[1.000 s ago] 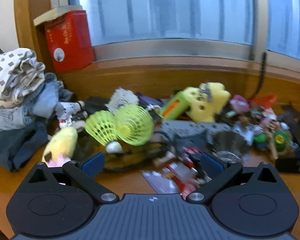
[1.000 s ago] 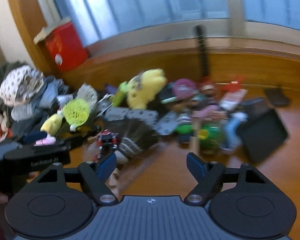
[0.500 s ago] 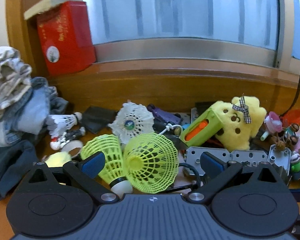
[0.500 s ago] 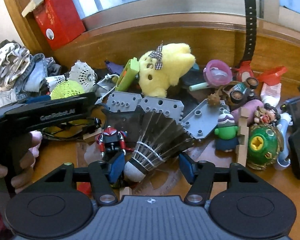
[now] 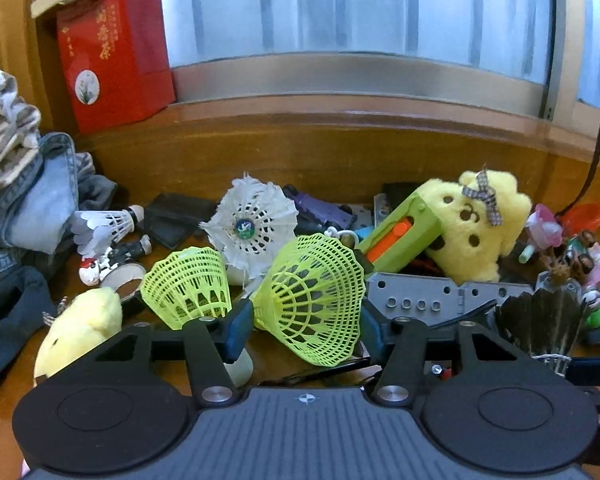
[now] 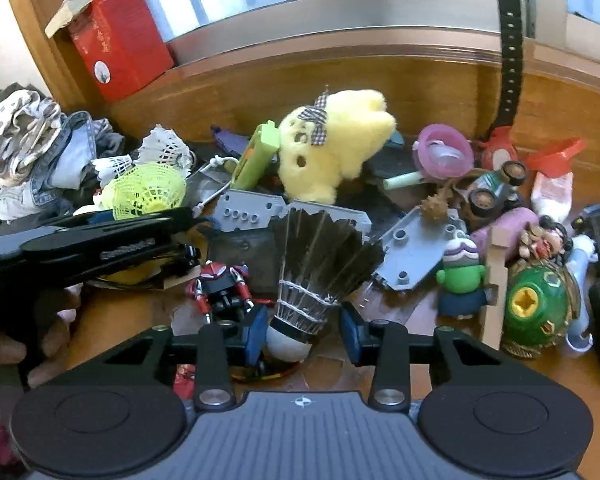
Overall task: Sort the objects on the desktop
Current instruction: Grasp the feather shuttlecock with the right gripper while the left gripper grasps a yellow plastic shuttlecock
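Observation:
A neon yellow-green shuttlecock [image 5: 312,300] lies tilted between the pads of my left gripper [image 5: 305,330], which touch it on both sides. A second yellow-green shuttlecock [image 5: 188,284] and a white feathered one [image 5: 252,228] lie just behind. In the right wrist view, a black-feathered shuttlecock [image 6: 320,256] stands with its white cork between the pads of my right gripper [image 6: 304,336]. The left pad is against the cork and a small gap shows on the right side. The left gripper's black body [image 6: 100,240] reaches in from the left, held by a hand [image 6: 4,352].
Toys crowd the wooden desk: a yellow plush [image 6: 332,148], grey perforated plates [image 6: 252,212], a red robot figure [image 6: 220,284], a green ball [image 6: 536,308]. A clothes pile [image 5: 28,208] and red box [image 5: 112,48] stand at the left. The window ledge [image 5: 340,120] bounds the back.
Both grippers moved forward into the pile and narrowed. The left now holds the yellow-green shuttlecock between its pads, and the right has drawn in around the black shuttlecock's cork.

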`<move>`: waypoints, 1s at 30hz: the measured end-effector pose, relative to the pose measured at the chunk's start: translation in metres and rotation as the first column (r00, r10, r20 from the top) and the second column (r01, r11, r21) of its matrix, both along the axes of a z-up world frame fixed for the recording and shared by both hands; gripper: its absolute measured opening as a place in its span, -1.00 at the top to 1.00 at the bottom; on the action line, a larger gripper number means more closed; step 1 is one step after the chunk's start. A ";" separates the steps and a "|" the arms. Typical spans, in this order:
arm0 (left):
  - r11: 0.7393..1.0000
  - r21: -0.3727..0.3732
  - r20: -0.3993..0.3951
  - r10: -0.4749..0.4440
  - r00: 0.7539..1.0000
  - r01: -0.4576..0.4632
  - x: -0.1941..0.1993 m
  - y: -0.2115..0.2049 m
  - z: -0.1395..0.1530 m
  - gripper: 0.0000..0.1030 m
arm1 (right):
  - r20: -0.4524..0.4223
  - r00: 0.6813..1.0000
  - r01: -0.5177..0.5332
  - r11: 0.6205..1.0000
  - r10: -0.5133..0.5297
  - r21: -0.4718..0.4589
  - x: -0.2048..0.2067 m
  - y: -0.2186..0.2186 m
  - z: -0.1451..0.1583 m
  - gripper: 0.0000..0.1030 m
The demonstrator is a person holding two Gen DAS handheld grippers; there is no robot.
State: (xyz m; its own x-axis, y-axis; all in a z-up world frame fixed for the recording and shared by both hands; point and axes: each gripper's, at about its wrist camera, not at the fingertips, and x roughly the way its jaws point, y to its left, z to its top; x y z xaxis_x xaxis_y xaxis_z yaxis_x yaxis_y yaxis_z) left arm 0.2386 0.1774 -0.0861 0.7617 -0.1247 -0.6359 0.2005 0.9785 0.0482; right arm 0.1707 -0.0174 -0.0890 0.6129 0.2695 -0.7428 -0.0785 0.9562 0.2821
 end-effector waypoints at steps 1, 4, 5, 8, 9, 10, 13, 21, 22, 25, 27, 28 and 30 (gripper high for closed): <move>1.000 -0.005 0.006 -0.002 1.000 0.003 -0.003 0.000 0.003 -0.04 | 0.004 1.000 0.006 1.000 -0.006 0.004 -0.002 -0.001 0.001 0.20; 1.000 -0.025 0.022 -0.010 1.000 0.011 -0.013 0.001 0.012 -0.02 | 0.041 0.999 0.022 1.000 -0.022 0.017 -0.008 -0.005 0.007 0.20; 0.999 -0.030 0.027 -0.016 1.000 0.016 -0.016 0.000 0.015 -0.02 | 0.057 0.998 0.027 0.999 -0.028 0.018 -0.012 -0.007 0.011 0.20; 0.997 -0.057 0.043 -0.048 0.998 0.050 -0.027 -0.002 0.025 -0.02 | 0.086 0.995 0.041 0.999 -0.043 0.021 -0.021 -0.012 0.018 0.20; 0.996 -0.067 0.048 -0.059 0.997 0.062 -0.030 -0.002 0.029 -0.02 | 0.091 0.995 0.046 0.999 -0.048 0.022 -0.024 -0.014 0.020 0.20; 0.994 -0.074 0.053 -0.070 0.996 0.074 -0.033 -0.005 0.031 -0.02 | 0.096 0.994 0.053 0.998 -0.055 0.023 -0.026 -0.016 0.022 0.20; 0.990 -0.088 0.066 -0.104 0.992 0.110 -0.042 -0.016 0.037 -0.02 | 0.115 0.990 0.081 0.997 -0.083 0.019 -0.037 -0.025 0.029 0.20; 0.973 -0.118 0.099 -0.189 0.977 0.200 -0.067 -0.048 0.049 -0.02 | 0.155 0.977 0.146 0.989 -0.147 0.015 -0.068 -0.058 0.044 0.20; 0.971 -0.118 0.102 -0.197 0.975 0.208 -0.071 -0.053 0.050 -0.02 | 0.158 0.976 0.152 0.988 -0.153 0.014 -0.072 -0.062 0.045 0.20; 0.966 -0.121 0.109 -0.216 0.970 0.229 -0.080 -0.070 0.053 -0.02 | 0.162 0.973 0.165 0.986 -0.166 0.019 -0.081 -0.079 0.049 0.20; 0.963 -0.123 0.115 -0.226 0.967 0.239 -0.086 -0.083 0.056 -0.02 | 0.166 0.971 0.172 0.985 -0.173 0.019 -0.088 -0.092 0.052 0.20; 0.961 -0.124 0.113 -0.232 0.966 0.246 -0.088 -0.089 0.056 -0.02 | 0.166 0.970 0.175 0.984 -0.176 0.018 -0.090 -0.097 0.053 0.20; 0.957 -0.124 0.101 -0.249 0.963 0.260 -0.093 -0.102 0.055 -0.03 | 0.166 0.969 0.183 0.983 -0.184 0.020 -0.096 -0.110 0.053 0.20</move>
State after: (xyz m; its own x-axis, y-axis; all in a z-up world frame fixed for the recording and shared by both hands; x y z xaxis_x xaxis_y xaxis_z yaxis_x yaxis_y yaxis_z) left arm 0.1452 0.0756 -0.0308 0.7429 -0.4018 -0.5354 0.4447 0.8941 -0.0538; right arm 0.0751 -0.1274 -0.0355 0.7672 0.1439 -0.6251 0.0521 0.9573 0.2843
